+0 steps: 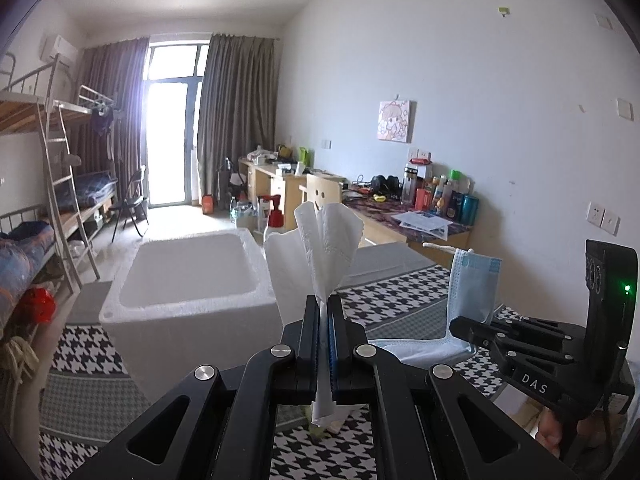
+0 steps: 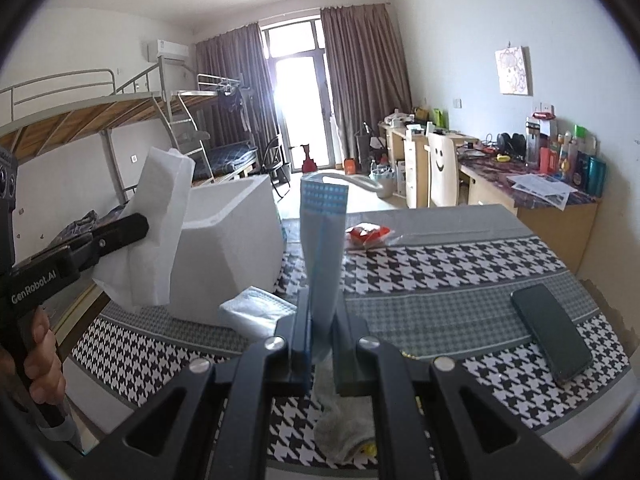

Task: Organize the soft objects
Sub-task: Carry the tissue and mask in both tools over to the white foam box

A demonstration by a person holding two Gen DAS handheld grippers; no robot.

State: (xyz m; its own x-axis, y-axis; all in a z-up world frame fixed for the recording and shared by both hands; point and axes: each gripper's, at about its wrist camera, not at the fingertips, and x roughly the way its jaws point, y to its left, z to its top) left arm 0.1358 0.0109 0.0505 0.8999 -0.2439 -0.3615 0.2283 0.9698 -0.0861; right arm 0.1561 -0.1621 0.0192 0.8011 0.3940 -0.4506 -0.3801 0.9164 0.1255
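Observation:
My left gripper [image 1: 323,301] is shut on a white tissue [image 1: 320,244], which fans out upward above the jaws and hangs a little below them. From the right wrist view, that left gripper [image 2: 140,225] holds the tissue [image 2: 156,232] in the air just left of a white foam box [image 2: 232,248]. My right gripper [image 2: 320,314] is shut on a blue face mask [image 2: 324,236] that stands upright, its ear loop curling at the top. The left wrist view shows the right gripper [image 1: 458,325] and mask [image 1: 474,292] to the right of the foam box [image 1: 188,276].
The table has a houndstooth cloth [image 2: 440,276]. On it lie a white tissue pack [image 2: 256,308] by the box, a red snack packet [image 2: 366,236], a dark phone [image 2: 552,332] and a grey sock [image 2: 344,428] under my right gripper. Desks and bunk beds stand beyond.

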